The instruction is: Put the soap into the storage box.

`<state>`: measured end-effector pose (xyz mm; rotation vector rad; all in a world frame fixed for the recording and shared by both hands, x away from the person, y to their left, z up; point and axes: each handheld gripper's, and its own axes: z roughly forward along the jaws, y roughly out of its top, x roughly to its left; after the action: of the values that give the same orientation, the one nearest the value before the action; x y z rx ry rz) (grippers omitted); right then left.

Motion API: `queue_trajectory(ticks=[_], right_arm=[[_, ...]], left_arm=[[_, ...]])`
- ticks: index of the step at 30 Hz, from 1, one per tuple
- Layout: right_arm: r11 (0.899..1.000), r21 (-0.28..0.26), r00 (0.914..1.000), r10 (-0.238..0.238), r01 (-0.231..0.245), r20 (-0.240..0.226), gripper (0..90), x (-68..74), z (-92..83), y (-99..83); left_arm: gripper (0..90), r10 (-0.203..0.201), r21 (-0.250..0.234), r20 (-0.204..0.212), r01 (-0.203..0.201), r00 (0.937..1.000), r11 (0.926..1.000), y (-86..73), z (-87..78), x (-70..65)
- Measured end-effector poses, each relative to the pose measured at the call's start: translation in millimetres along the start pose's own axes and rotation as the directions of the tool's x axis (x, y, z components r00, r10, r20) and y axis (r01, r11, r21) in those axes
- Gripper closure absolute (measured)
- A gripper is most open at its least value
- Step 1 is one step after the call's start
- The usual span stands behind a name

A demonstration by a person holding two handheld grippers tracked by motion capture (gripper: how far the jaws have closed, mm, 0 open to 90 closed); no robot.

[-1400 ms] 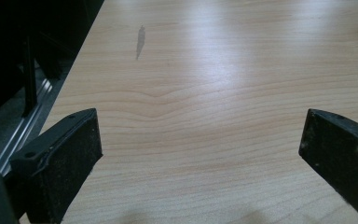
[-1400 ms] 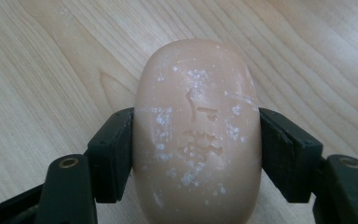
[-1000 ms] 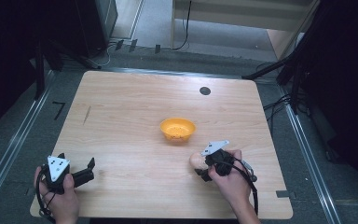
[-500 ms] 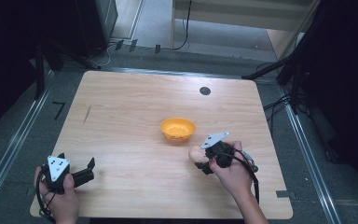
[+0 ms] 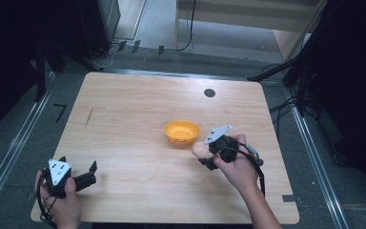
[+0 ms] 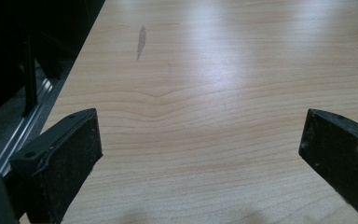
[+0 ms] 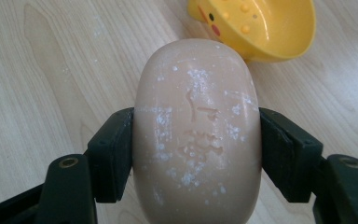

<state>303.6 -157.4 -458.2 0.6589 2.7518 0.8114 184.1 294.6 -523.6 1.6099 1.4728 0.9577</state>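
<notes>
A pale pink oval bar of soap (image 7: 196,135) is clamped between the two black jaws of my right gripper (image 5: 206,153), which is shut on it. In the high view the soap (image 5: 199,150) hangs just right of and below a small yellow bowl (image 5: 181,131) at the table's middle. In the right gripper view the yellow bowl (image 7: 265,25) lies just beyond the soap, at the upper right, with small bumps inside it. My left gripper (image 5: 89,172) rests open at the table's front left corner, with bare wood between its jaws (image 6: 200,154).
The wooden table (image 5: 138,109) has a round black grommet (image 5: 209,93) near its far edge and a dark streak (image 5: 89,117) at the left. Metal rails and dark floor run along both sides. Cables lie on the floor behind the table.
My right gripper has carried the soap a short way up and toward the yellow bowl. The left gripper has stayed where it was.
</notes>
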Motion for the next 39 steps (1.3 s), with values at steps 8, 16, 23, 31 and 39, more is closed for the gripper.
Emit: queue_trajectory(ticks=[8, 16, 23, 31, 39], right_arm=[[1.000, -0.012, 0.9998, -0.021, 0.021, -0.005, 33.1, -11.5, -4.2, 10.5], [0.999, -0.017, 0.9985, -0.050, 0.049, -0.023, 33.1, -19.4, -5.8, 19.4], [0.993, -0.029, 0.9916, -0.114, 0.112, -0.061, 33.0, -29.1, -4.0, 30.5], [0.986, -0.036, 0.9835, -0.162, 0.160, -0.080, 33.0, -36.2, -0.5, 46.6], [0.982, -0.035, 0.9776, -0.188, 0.185, -0.094, 33.0, -43.3, 9.1, 59.1]], left_arm=[[0.0, -0.001, -0.001, 0.001, 0.001, 1.0000, 1.0000, -0.1, 0.0, 0.1], [0.0, 0.001, -0.001, -0.001, -0.001, 1.0000, 1.0000, 0.0, 0.0, 0.0], [0.0, 0.000, -0.003, -0.004, 0.000, 1.0000, 1.0000, -0.1, -0.4, -0.2], [0.0, 0.001, -0.002, -0.004, -0.001, 1.0000, 1.0000, -0.1, -0.4, -0.1], [0.0, -0.001, -0.002, 0.004, 0.001, 1.0000, 1.0000, -0.1, -0.2, 0.5]])
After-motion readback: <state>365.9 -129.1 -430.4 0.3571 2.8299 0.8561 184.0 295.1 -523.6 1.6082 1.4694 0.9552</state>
